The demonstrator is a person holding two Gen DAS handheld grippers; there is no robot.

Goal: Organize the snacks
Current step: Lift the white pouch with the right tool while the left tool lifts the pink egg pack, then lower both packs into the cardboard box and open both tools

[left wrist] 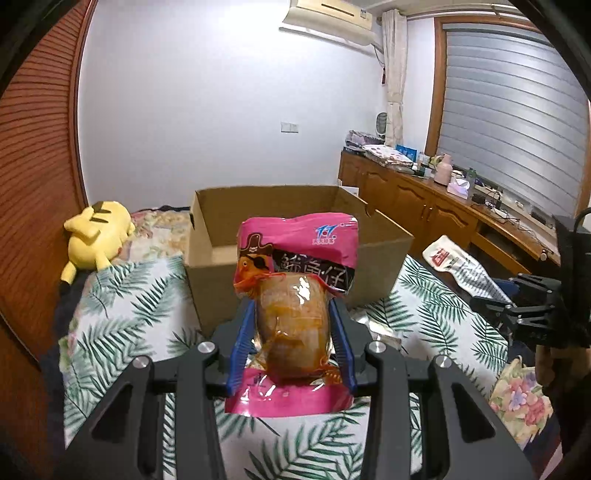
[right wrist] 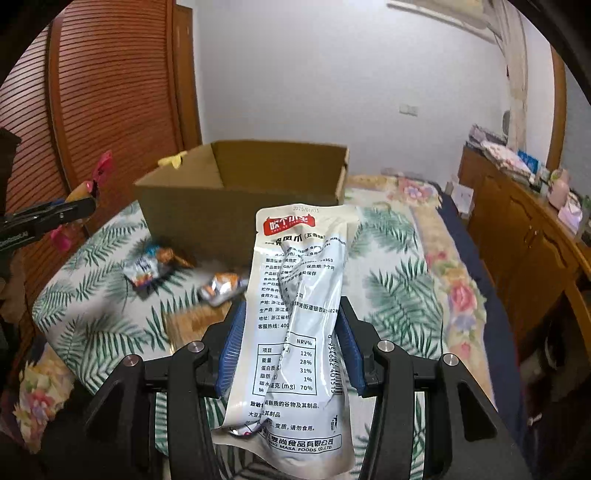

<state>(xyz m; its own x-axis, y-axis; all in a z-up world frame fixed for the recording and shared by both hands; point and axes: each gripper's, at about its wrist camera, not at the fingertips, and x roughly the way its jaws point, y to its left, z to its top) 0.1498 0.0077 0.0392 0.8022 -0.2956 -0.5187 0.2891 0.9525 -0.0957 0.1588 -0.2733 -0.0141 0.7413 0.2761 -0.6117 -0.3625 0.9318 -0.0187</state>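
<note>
**Both grippers clamped on snack packs, box ahead**

Left gripper [left wrist: 291, 332]: blue pads clamped on pink fish snack pouch [left wrist: 295, 295], long axis upright, top edge pointing toward the cardboard box [left wrist: 295, 236]. Print: pirate fish cartoon, "鱼仔"

Right gripper [right wrist: 288, 343]: pads clamped on white chicken-feet pouch [right wrist: 295, 314], long axis upright, back side to camera. Readable: "NRV%", "MASA FOODS CO.,LTD", "2025/01/03"

Both packs held above leaf-print bedspread [left wrist: 129, 314], box open-topped on it

Left view only: Pikachu plush [left wrist: 96, 236], air conditioner [left wrist: 332, 18]. Right view only: two loose snack packets [right wrist: 184, 273] on the bed near the box
</note>
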